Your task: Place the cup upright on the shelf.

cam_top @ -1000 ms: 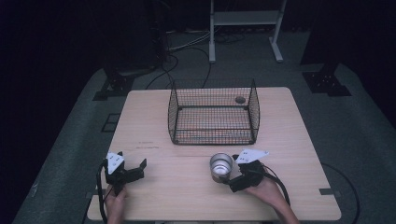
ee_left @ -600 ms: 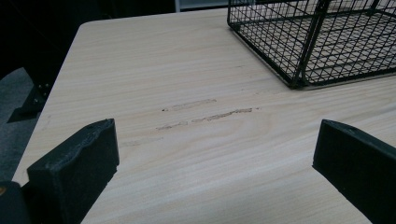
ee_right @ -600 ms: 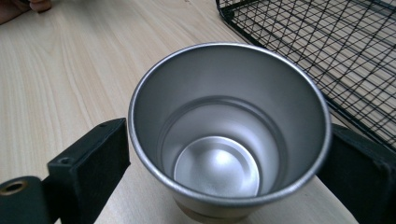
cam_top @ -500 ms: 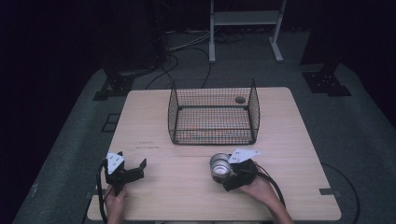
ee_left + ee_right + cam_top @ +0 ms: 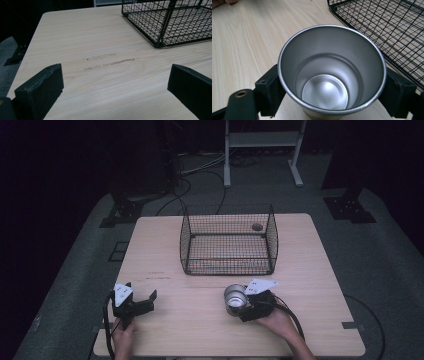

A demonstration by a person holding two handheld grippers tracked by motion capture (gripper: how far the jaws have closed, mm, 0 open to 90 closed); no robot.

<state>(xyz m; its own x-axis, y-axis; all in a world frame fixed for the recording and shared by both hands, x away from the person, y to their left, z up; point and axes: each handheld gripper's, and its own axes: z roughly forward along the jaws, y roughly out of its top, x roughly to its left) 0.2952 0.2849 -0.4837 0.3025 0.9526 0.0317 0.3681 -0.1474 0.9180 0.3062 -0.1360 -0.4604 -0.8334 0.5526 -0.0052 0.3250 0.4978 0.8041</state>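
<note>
Metal cup [image 5: 332, 72] sits upright between the right gripper [image 5: 239, 307] jaws, which flank its wall on both sides; can't tell if they're clamped yet. Looks light, rigid, smooth, so probably slippery: grip mid-wall, squarely. Wire basket [image 5: 228, 240] just ahead. Left gripper [image 5: 141, 304] spread wide, holding nothing.

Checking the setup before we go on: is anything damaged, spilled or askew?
Only scuff marks on the table near the left gripper. The cup is upright and empty; the basket sits level.
</note>
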